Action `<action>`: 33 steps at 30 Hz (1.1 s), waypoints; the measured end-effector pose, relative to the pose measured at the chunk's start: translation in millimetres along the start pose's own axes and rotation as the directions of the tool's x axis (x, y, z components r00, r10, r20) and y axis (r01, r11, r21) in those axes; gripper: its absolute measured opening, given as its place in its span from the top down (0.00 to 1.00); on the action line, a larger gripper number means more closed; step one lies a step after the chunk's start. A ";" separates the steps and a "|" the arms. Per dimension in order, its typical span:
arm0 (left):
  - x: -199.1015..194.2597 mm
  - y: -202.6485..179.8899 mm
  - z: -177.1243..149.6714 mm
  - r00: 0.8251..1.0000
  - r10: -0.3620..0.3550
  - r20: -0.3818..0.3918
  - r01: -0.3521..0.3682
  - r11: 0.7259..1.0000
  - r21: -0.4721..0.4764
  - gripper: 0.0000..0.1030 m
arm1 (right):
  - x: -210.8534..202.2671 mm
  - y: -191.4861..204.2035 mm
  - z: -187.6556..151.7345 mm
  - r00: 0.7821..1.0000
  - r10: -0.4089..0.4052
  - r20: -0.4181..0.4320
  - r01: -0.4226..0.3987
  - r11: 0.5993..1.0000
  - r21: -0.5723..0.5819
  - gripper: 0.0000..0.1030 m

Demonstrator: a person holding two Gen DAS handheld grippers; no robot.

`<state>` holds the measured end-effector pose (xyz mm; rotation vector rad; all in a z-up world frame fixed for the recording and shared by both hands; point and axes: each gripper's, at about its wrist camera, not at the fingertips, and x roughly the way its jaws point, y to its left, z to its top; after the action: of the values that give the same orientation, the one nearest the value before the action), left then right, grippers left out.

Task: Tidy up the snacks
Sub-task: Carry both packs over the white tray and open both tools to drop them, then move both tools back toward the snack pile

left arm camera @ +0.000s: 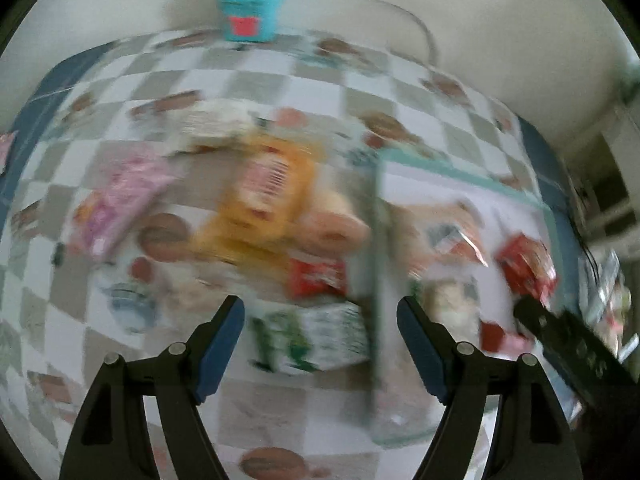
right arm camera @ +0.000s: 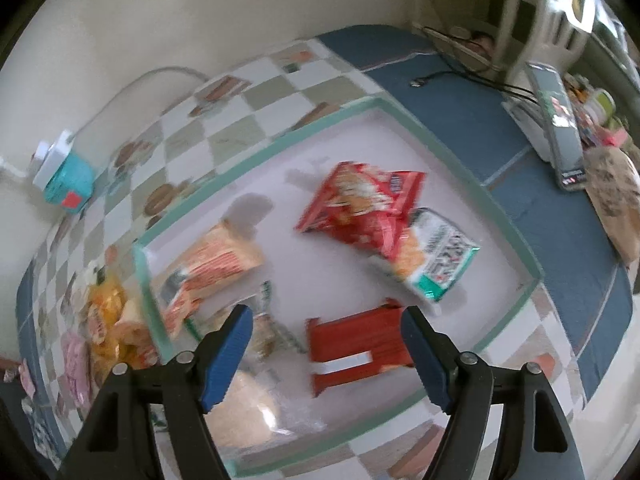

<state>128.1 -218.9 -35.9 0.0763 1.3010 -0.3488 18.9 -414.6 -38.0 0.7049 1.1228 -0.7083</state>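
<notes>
Both grippers hang over the bench with its checked cloth, pointing steeply down. The left gripper has its jaws spread, nothing between the pads; directly beneath it lies a green-and-white packet, just outside the tray's near wall. The tray, clear-sided with a pale green rim, is our landmark. Left of it, outside, sits the unsorted heap: a yellow bag, a pink packet, a small red packet touching the tray wall. The picture is smeared, so labels are beyond me.

The right gripper is also spread wide and empty, poised inside the tray above a red box. Further in the tray lie a red bag overlapping a teal-edged packet, and an orange-striped bag against the wall nearest the heap.

My read: several snacks are in, a handful still out. The left looks set to take the green-and-white packet. To do it well, settle the hand first, line the pads across the packet's narrow width, come down square, and close on the body, not the crimped edge. Lift it clear over the tray wall before moving across, and aim for the bare floor in the tray's middle. The right gripper should keep out of that path.
</notes>
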 end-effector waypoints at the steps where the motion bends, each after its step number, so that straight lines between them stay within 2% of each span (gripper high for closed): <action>1: -2.5 7.2 2.3 1.000 0.005 0.008 -0.004 1.000 -0.023 0.23 | -1.6 6.1 -1.1 1.000 0.004 0.003 -0.004 1.000 -0.016 0.18; 6: -20.9 52.6 13.6 0.998 -0.004 0.055 0.013 0.985 -0.170 0.23 | -12.2 36.7 -8.0 0.999 0.015 0.033 -0.011 0.994 -0.108 0.18; 11: -37.4 95.5 17.4 0.994 0.078 0.080 -0.052 0.957 -0.287 0.23 | -16.5 57.5 -17.4 0.999 0.031 0.036 -0.025 0.987 -0.159 0.17; 13: -44.5 118.5 17.9 0.988 0.132 0.081 -0.097 0.934 -0.345 0.23 | -18.5 65.3 -22.0 0.999 0.037 0.036 -0.030 0.984 -0.178 0.17; 16: -48.8 142.7 17.8 0.982 0.171 0.076 -0.126 0.905 -0.407 0.23 | -20.9 80.8 -29.1 0.998 0.044 0.042 -0.034 0.976 -0.217 0.17; 22: -57.6 186.4 12.6 0.982 0.172 0.075 -0.108 0.845 -0.524 0.23 | -28.3 125.8 -51.5 0.995 0.098 0.036 -0.081 0.942 -0.325 0.17; 26: -62.7 209.4 7.6 0.978 0.199 0.066 -0.124 0.803 -0.583 0.22 | -29.3 156.8 -69.2 0.990 0.144 0.007 -0.130 0.910 -0.394 0.17; 27: -63.4 215.1 6.2 0.977 0.206 0.062 -0.129 0.793 -0.596 0.21 | -29.1 164.1 -74.3 0.988 0.152 -0.001 -0.139 0.903 -0.407 0.17; 28: -63.5 219.1 4.9 0.976 0.209 0.059 -0.132 0.787 -0.603 0.10 | -29.0 169.7 -77.3 0.988 0.154 -0.004 -0.142 0.898 -0.416 0.17; 29: -63.7 223.6 4.1 0.976 0.212 0.055 -0.135 0.780 -0.611 0.03 | -28.4 176.7 -81.0 0.988 0.152 -0.008 -0.141 0.893 -0.427 0.17; 33: -68.5 237.8 2.0 0.971 0.232 0.061 -0.141 0.758 -0.637 0.03 | -25.4 190.7 -90.0 0.987 0.156 -0.029 -0.153 0.883 -0.444 0.17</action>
<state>184.9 19.7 -3.3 -0.3823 1.2020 0.2682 115.4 -227.2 -11.9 0.3910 1.1542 -0.2962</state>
